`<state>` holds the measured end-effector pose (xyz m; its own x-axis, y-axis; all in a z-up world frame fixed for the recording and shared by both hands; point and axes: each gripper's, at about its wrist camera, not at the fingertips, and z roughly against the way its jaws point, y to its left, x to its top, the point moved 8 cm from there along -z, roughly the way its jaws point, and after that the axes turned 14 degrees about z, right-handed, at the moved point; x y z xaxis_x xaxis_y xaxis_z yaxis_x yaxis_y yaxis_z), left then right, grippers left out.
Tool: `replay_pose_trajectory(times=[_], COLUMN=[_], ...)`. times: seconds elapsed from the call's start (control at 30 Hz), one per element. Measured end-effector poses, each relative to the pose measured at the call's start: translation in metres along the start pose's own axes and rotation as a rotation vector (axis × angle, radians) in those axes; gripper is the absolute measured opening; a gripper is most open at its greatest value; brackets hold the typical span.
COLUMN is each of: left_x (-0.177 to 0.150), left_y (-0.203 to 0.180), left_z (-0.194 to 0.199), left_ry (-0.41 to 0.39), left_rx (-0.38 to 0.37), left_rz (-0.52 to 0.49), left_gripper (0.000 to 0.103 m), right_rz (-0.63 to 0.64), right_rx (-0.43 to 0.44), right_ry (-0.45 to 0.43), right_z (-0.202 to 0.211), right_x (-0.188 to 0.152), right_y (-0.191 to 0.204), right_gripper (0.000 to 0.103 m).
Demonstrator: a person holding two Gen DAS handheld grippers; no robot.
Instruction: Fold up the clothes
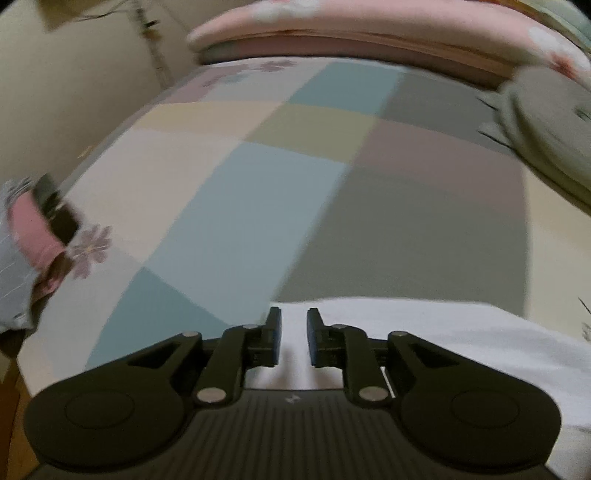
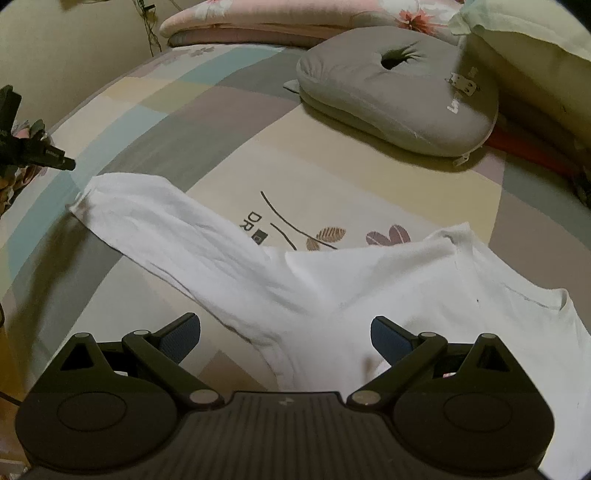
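1. Left wrist view: the left gripper [image 1: 294, 339] points down at a bed [image 1: 258, 177] with a patchwork sheet of pale blue, grey, cream and green squares. Its fingers [image 1: 274, 341] stand a little apart — a narrow gap, nothing pinched between them. A white shirt [image 1: 424, 332] lies on the bed just under and to the right of the tips. At the far end lies a pink quilt [image 1: 332, 26]; a grey pillow [image 1: 546, 125] is at the right edge. The picture is blurred.
2. Right wrist view: the right gripper [image 2: 286, 338] hangs over the shirt [image 2: 332, 291] with its fingers [image 2: 181, 338] spread wide, holding nothing. The shirt lies flat on the bed [image 2: 177, 110], one sleeve [image 2: 155, 225] stretched out toward the left gripper [image 2: 55, 159] — its tip hovers near the cuff, apart from it. Beyond lie the grey pillow [image 2: 399, 96] and the pink quilt [image 2: 280, 18].
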<state>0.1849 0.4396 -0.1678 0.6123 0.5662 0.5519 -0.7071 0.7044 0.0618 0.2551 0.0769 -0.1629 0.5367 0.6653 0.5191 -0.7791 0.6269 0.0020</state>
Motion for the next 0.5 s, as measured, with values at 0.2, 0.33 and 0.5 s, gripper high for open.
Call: replay_pose_trajectory(times=[0.2,0.33,0.5], left_x=[-0.033,-0.052,-0.059], left_y=[-0.077,-0.136,-0.202], left_z=[0.011,0.028,0.036], left_ry=[0.078,0.083,0.035], left_rx=[-0.161,-0.260,-0.339], left_rz=[-0.077,-0.139,-0.222], left_gripper=[0.027,0.038,0.043], right_rz=[0.042,0.081,0.137], right_rx=[0.011,-0.012,-0.027], right_ry=[0.015,0.028,0.013], right_z=[-0.002,-0.006,-0.024], right_x=[-0.008,-0.012,0.010], right_y=[-0.015,-0.043,-0.081], right_gripper=[0.086,0.065,0.035])
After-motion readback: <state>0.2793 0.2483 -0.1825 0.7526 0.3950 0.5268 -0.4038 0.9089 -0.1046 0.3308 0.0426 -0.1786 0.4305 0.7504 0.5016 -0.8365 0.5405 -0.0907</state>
